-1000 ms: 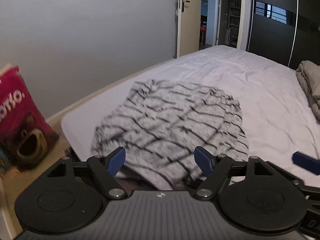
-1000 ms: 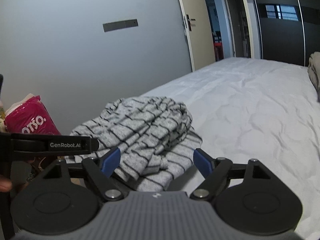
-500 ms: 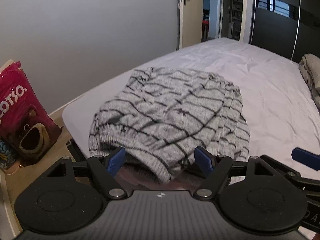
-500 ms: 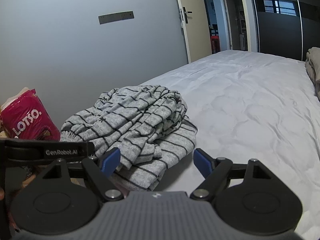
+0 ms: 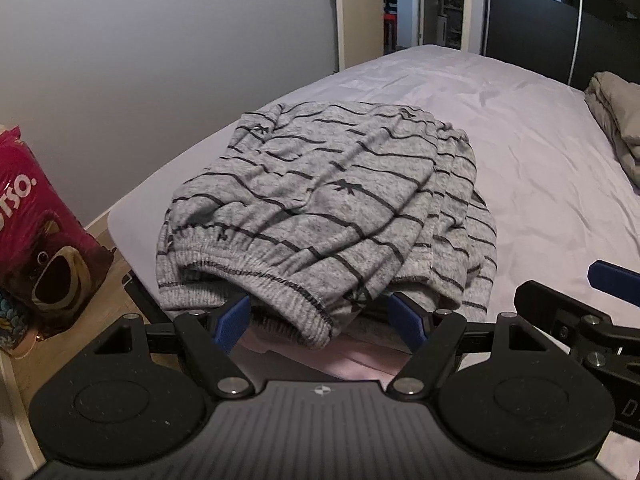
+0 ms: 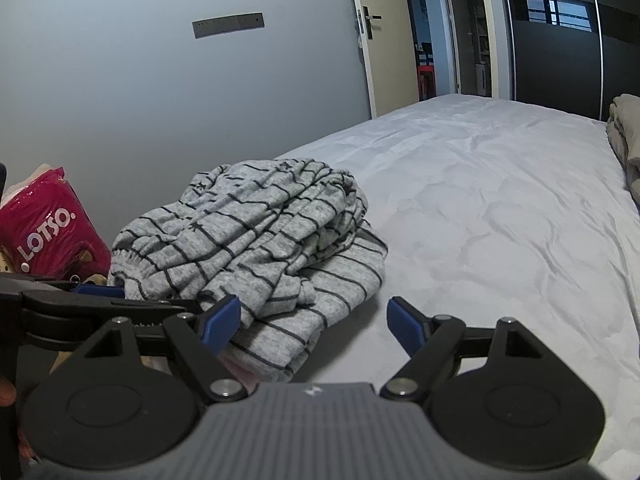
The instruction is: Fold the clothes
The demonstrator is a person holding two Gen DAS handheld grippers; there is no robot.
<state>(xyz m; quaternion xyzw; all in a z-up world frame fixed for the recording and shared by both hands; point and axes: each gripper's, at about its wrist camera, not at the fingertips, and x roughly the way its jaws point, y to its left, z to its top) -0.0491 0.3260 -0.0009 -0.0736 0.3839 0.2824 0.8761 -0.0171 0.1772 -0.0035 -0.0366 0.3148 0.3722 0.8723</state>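
A grey garment with thin black stripes (image 5: 320, 208) lies bunched and partly folded at the near left corner of the bed (image 5: 540, 152); it also shows in the right wrist view (image 6: 256, 240). My left gripper (image 5: 320, 320) is open, its blue fingertips (image 5: 232, 322) at the garment's near elastic hem, which hangs between them. My right gripper (image 6: 312, 320) is open and empty, its left fingertip at the garment's near right edge. Part of the right gripper shows at the right of the left wrist view (image 5: 612, 280).
A pink LOTSO bag (image 5: 36, 232) stands on the floor left of the bed, also in the right wrist view (image 6: 48, 228). Folded beige bedding (image 5: 616, 120) lies at the bed's far right. A grey wall and an open door are behind.
Both grippers have moved closer to the garment. The garment now lies settled on the bed, its hem draped at my left gripper's fingertips. Both stay open.
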